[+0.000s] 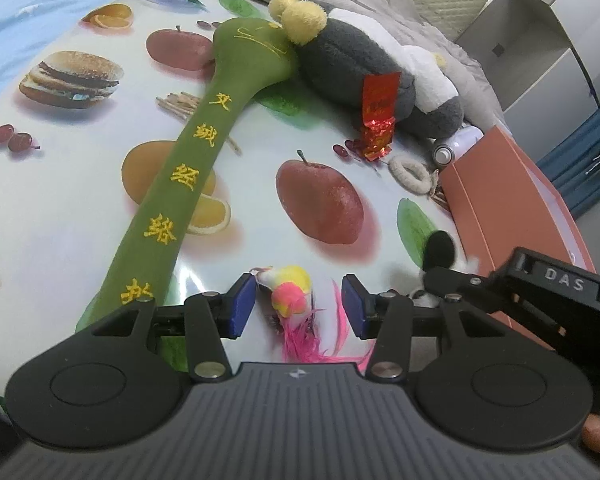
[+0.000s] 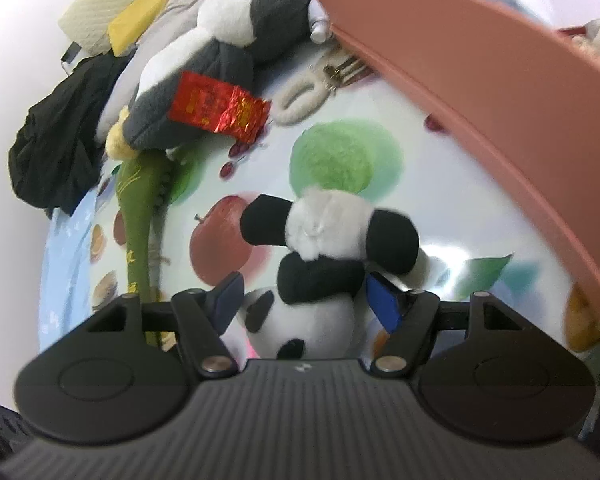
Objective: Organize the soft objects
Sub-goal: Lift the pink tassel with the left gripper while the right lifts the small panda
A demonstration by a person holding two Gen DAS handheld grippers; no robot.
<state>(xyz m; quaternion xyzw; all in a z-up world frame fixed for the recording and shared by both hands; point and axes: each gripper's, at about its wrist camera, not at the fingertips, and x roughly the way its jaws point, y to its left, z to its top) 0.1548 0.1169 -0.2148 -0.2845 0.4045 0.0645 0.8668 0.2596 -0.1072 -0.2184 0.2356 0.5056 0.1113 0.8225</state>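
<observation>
The right gripper (image 2: 302,300) pinches the little panda toy (image 2: 320,256) above the bench (image 2: 440,184), with the pink box (image 2: 480,80) close on its right, while the left gripper (image 1: 298,306) is spread around the feather toy (image 1: 290,294).

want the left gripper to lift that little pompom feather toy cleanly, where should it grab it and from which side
Grip the round pompom body, not the thin pink feathers trailing toward the camera. Come straight down and forward with the left gripper, whose open fingers already sit on either side of it. The pompoms look to be the bulkiest, firmest part.
</observation>
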